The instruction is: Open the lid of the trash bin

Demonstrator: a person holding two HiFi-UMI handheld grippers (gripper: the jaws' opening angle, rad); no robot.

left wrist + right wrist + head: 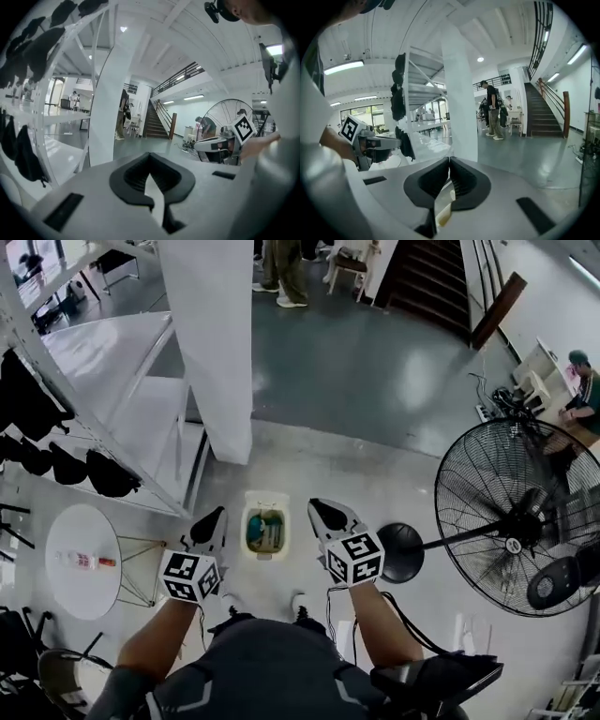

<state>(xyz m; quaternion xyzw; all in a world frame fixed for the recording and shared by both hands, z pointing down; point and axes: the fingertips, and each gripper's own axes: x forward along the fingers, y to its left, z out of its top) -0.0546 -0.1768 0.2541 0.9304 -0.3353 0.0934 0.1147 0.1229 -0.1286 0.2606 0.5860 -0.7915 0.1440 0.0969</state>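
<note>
I have both tools held out level in front of me. The trash bin (246, 532) stands on the floor (394, 474) just ahead of my shoes, below and between the two tools, and neither touches it. The left hand-held gripper (214, 519) has its jaws brought together at the tips, and its own view (150, 157) shows nothing caught between them. The right hand-held gripper (323, 514) is likewise closed and empty (450, 161), with only a sliver of something cream showing through the slot below the tips. Both gripper views look out across the room, not down, so I judge the task to be at the approach stage, with no contact made on the lid. From the head view I seem to look straight into the bin. Its mouth shows a heap of blue-green and yellowish contents (265, 531) that I cannot identify. The cream band on its far side (266, 500) may be the lid swung back, or part of the rim, and I cannot say which. If the lid is in fact down, I reckon the next move means tipping one tool steeply downward, lowering it to the near edge of the lid and parting its jaws enough to catch that edge before lifting. If it is already up, little is left to do.
</note>
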